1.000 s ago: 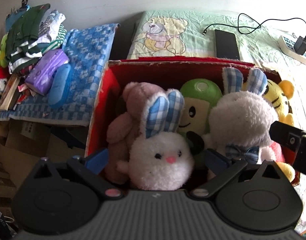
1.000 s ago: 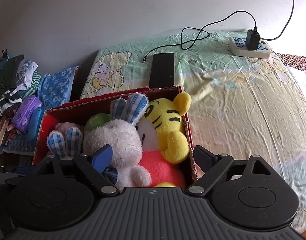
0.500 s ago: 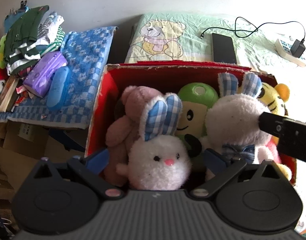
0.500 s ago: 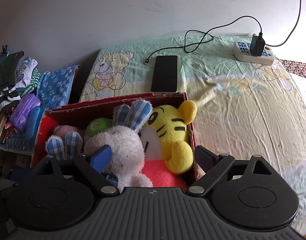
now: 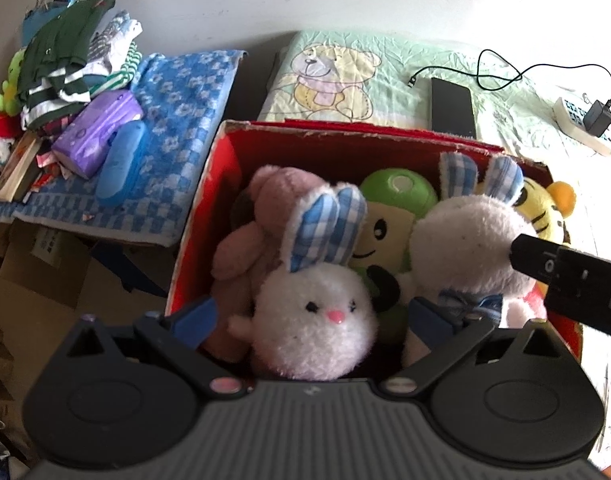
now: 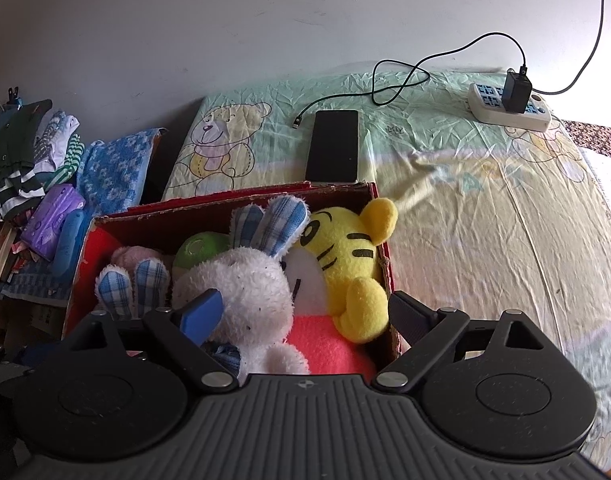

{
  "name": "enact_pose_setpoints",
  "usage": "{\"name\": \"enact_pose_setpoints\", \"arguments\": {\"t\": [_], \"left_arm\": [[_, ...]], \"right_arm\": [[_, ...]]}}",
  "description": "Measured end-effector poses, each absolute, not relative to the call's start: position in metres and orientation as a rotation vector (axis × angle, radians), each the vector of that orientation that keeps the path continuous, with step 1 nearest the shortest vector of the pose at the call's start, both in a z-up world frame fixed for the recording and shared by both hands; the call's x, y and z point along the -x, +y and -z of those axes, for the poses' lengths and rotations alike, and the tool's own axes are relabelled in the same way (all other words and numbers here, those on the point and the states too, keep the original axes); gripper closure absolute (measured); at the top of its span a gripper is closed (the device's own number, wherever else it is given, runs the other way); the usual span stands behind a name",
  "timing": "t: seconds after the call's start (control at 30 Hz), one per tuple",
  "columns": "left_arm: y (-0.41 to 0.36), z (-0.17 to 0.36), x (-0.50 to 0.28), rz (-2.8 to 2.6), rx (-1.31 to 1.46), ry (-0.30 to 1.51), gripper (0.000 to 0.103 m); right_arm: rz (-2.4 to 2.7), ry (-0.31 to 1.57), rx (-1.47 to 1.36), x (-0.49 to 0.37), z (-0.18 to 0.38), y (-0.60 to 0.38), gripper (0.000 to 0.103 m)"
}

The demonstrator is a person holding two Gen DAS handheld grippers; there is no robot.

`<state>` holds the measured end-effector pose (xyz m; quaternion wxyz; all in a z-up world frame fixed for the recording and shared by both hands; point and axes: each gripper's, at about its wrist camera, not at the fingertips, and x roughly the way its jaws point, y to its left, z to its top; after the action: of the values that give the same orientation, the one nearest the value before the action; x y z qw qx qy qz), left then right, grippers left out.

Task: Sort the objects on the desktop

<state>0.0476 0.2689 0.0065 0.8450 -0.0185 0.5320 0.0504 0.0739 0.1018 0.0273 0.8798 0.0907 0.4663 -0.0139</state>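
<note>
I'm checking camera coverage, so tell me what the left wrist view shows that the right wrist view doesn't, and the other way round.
Only the left wrist view shows the small white rabbit's face with its pink nose, the green toy's smiling face, and the other gripper's black body reaching in from the right.

Only the right wrist view shows the yellow tiger's arm and the pink-red plush beneath it.

Both show the red box, the phone, the power strip, and open jaws with nothing held.
</note>
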Motion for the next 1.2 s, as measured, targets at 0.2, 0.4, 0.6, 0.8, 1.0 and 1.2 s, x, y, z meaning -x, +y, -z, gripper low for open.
{"name": "enact_pose_setpoints", "arguments": {"t": [0.2, 0.4, 0.6, 0.8, 1.0, 1.2], "left_arm": [[0.266, 0.000, -0.044, -0.070, 0.010, 1.152, 0.004], [0.270, -0.006, -0.050, -0.078, -0.001, 1.167, 0.004], [0.273, -0.014, -0.060, -0.074, -0.032, 1.182, 0.003], [0.277, -0.016, -0.064, -0.047, -0.026, 1.203, 0.003], [0.283, -0.011, -0.059, -0.029, 0.009, 1.210, 0.003], [0.285, -0.006, -0.053, -0.025, 0.008, 1.207, 0.003]], "right_arm": [[0.024, 0.979, -0.182, -0.069, -0.024, 0.105, 0.011], [0.024, 1.003, -0.178, -0.068, -0.022, 0.106, 0.011], [0.033, 1.024, -0.171, -0.078, -0.030, 0.106, 0.011], [0.021, 1.075, -0.156, -0.088, -0.033, 0.108, 0.011], [0.016, 1.115, -0.162, -0.082, -0.026, 0.106, 0.011], [0.035, 1.112, -0.166, -0.073, -0.022, 0.102, 0.011]]}}
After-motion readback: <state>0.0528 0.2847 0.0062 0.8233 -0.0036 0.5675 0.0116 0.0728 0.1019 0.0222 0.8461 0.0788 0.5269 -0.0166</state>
